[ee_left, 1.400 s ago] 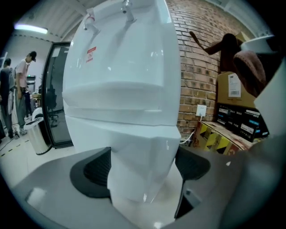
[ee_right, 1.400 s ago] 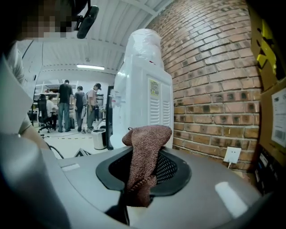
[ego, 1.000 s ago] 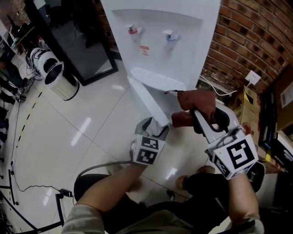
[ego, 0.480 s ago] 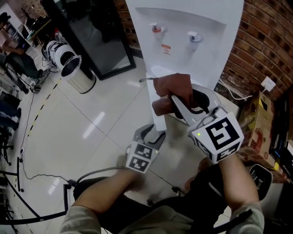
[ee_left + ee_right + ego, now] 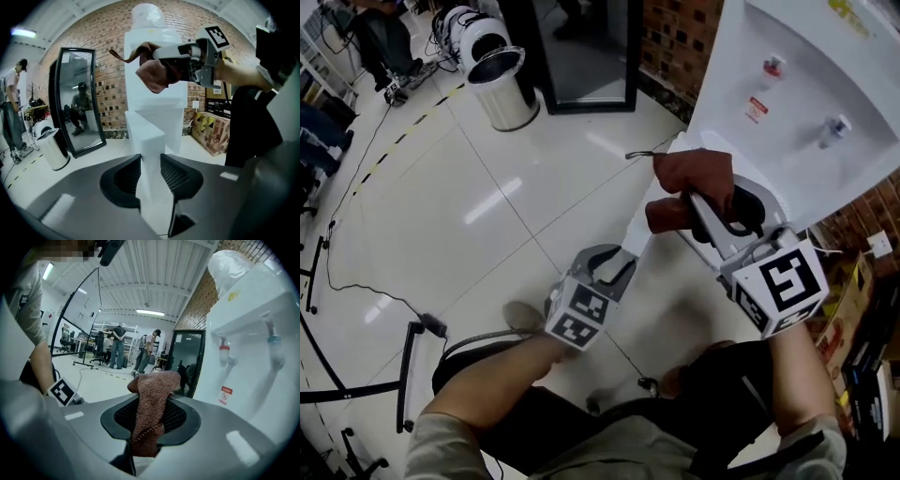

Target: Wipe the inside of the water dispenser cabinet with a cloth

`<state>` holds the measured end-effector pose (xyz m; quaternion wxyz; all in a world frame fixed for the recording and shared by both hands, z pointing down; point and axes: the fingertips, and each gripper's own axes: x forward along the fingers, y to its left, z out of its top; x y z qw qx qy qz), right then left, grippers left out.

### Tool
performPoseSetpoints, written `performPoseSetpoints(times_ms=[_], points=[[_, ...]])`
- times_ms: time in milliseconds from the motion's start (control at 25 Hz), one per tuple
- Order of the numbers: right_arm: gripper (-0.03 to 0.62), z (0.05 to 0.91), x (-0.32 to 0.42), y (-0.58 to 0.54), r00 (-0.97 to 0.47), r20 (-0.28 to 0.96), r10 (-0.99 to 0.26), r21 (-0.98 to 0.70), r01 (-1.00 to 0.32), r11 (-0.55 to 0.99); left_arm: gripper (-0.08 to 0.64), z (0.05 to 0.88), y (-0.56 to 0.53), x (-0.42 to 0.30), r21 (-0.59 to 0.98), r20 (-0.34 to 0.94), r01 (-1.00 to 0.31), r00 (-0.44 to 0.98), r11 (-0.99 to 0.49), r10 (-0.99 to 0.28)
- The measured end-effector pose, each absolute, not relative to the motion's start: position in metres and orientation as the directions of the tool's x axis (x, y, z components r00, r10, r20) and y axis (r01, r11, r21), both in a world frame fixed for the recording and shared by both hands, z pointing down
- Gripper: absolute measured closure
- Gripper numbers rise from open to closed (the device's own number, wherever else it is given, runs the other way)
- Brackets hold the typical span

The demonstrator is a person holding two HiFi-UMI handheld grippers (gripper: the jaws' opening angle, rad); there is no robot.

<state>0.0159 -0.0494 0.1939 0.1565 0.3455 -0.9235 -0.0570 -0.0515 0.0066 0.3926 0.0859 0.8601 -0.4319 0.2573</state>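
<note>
The cabinet at the foot of the water dispenser [image 5: 787,122] is the container I care about, and I can't see into it. From the head view the right gripper [image 5: 701,208] and its cloth [image 5: 694,173] sit in front of the opening, and the left gripper view only gives me the cabinet door [image 5: 645,225] edge-on. What is inside stays hidden.

The left gripper [image 5: 609,267] has just been closing its jaws. The white door panel stands between them and both pads press on its free edge, so the door is held swung out from the dispenser body.

The right gripper's jaws are narrowed onto the brown cloth. Its bunched top sticks out past the tips and a tail hangs down between the pads. The cloth is in the air in front of the dispenser, above the open door and below the red tap [image 5: 772,67] and blue tap [image 5: 834,127], touching neither.

A water bottle [image 5: 147,16] sits on top of the dispenser, cut off at the frame edge, and I can't judge its fill. The metal bin [image 5: 508,98] stands well off on the tiled floor beside a leaning mirror [image 5: 77,98]. Its mouth is open but dark inside, so I can't tell its contents. 1 printed cardboard box [image 5: 213,131] rests by the brick wall, closed as far as I can see.
</note>
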Motion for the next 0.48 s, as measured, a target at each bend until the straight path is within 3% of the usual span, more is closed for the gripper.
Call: performPoseSetpoints(times_ms=[160, 360, 480], points=[[0.476, 0.201, -0.001, -0.051, -0.680, 0.314, -0.662, 0.248, -0.614, 0.749, 0.426, 0.399, -0.008, -0.077, -0.101, 0.532, -0.789, 0.472, -0.607, -0.703], [0.474, 0.207, -0.019, -0.041, -0.660, 0.268, -0.702, 0.244, -0.658, 0.712, 0.426, 0.400, -0.007, -0.097, -0.095, 0.598, -0.774, 0.458, -0.626, -0.658], [0.474, 0.233, -0.034, -0.043, -0.677, 0.333, -0.656, 0.233, -0.615, 0.753, 0.428, 0.397, -0.012, -0.106, -0.092, 0.589, -0.799, 0.438, -0.595, -0.679]])
